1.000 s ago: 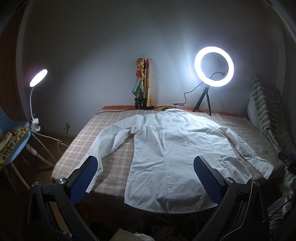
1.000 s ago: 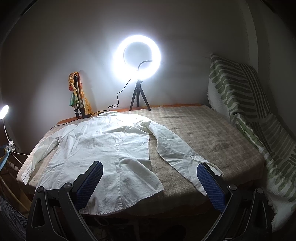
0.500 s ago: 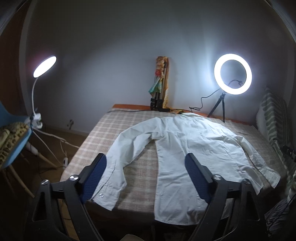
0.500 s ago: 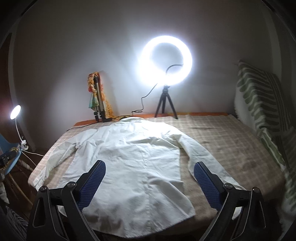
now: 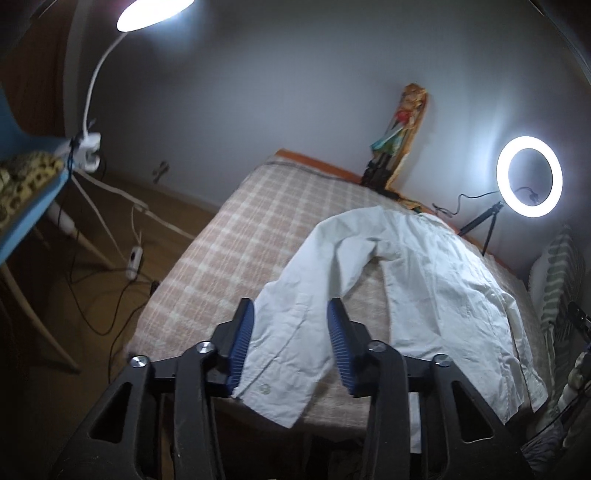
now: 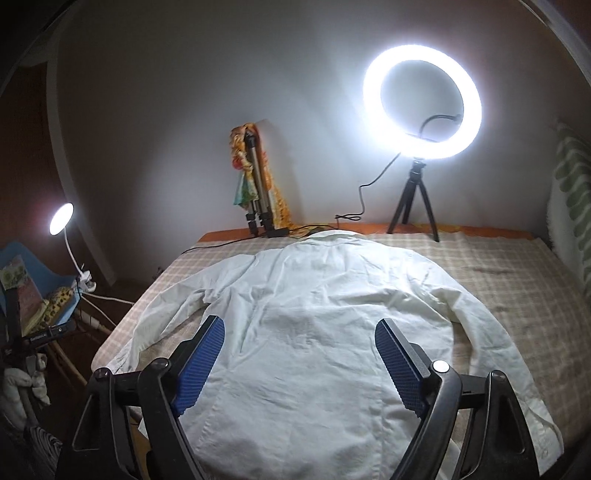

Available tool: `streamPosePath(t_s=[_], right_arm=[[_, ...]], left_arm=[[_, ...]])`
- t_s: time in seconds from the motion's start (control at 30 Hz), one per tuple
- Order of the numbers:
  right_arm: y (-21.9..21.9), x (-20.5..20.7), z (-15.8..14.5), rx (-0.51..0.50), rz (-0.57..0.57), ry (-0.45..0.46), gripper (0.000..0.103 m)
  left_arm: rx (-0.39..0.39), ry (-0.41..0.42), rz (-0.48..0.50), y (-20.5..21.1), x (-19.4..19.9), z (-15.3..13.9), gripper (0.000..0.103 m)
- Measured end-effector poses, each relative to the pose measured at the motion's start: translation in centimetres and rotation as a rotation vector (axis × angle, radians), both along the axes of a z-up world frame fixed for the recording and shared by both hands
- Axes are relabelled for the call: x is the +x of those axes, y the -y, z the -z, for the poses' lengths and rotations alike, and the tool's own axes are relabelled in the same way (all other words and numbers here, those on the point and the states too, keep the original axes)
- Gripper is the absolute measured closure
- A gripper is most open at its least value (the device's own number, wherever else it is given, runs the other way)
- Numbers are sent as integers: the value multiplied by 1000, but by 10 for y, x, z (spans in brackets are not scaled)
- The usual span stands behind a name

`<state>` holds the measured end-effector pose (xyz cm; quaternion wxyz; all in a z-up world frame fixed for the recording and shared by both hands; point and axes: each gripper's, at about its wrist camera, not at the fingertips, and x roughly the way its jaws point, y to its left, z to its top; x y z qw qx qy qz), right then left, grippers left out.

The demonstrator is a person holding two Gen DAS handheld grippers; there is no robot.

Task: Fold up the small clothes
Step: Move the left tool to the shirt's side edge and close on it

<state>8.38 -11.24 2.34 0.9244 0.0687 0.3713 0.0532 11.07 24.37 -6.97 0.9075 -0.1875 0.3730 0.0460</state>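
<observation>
Checked bedding (image 5: 236, 236) covers the bed in the left wrist view, and a white shirt (image 5: 436, 280) lies spread on it, one sleeve (image 5: 295, 314) reaching the near edge. Left tongs (image 5: 291, 325) stand apart over that sleeve, gripping nothing. A clip lamp (image 5: 155, 11), a blue chair (image 5: 26, 192) and a ring light (image 5: 529, 176) stand around.

From the right wrist, the shirt (image 6: 314, 332) lies collar toward the wall; right tongs (image 6: 299, 343) hang apart above its body. Behind stand the ring light (image 6: 423, 99) on its tripod and a folded tripod (image 6: 255, 192) draped with a scarf.
</observation>
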Motion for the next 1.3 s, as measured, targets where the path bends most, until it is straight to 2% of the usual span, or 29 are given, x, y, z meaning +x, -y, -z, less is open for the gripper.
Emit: streamPosePath(t_s=[0.07, 0.3, 0.53, 0.67, 0.8, 0.9, 0.93, 0.97, 1.03, 1.07, 1.2, 1.27, 1.3], right_arm=[[-10, 10, 4, -12, -30, -12, 18], [-42, 45, 25, -10, -110, -71, 18], [-78, 70, 48, -1, -186, -113, 18], [-95, 79, 59, -4, -225, -130, 18], [-104, 87, 64, -5, -248, -146, 18], [-109, 92, 67, -5, -260, -146, 18], [-111, 93, 68, -7, -263, -144, 18], [-113, 94, 69, -8, -266, -144, 18], [-116, 95, 72, -7, -274, -150, 18], [-117, 95, 73, -5, -278, -153, 19], [-122, 98, 78, -8, -288, -167, 18], [-124, 101, 79, -12, -290, -173, 18], [-126, 102, 79, -16, -290, -173, 18]], left_arm=[[-37, -48, -6, -10, 5, 16, 80], [-135, -196, 26, -27, 15, 65, 80], [-228, -270, 34, -38, 25, 98, 80], [-213, -288, 45, -36, 29, 105, 80], [-209, -275, 15, -38, 29, 102, 80], [-186, -276, -4, -45, 30, 100, 74], [-189, -287, -2, -47, 31, 102, 72], [-193, -307, -1, -48, 32, 105, 59], [-206, -303, 9, -49, 32, 107, 52], [-196, -308, 15, -47, 33, 107, 51], [-104, -309, 42, -33, 32, 105, 52], [-28, -309, 64, -23, 32, 105, 54], [19, -303, 77, -18, 32, 104, 74]])
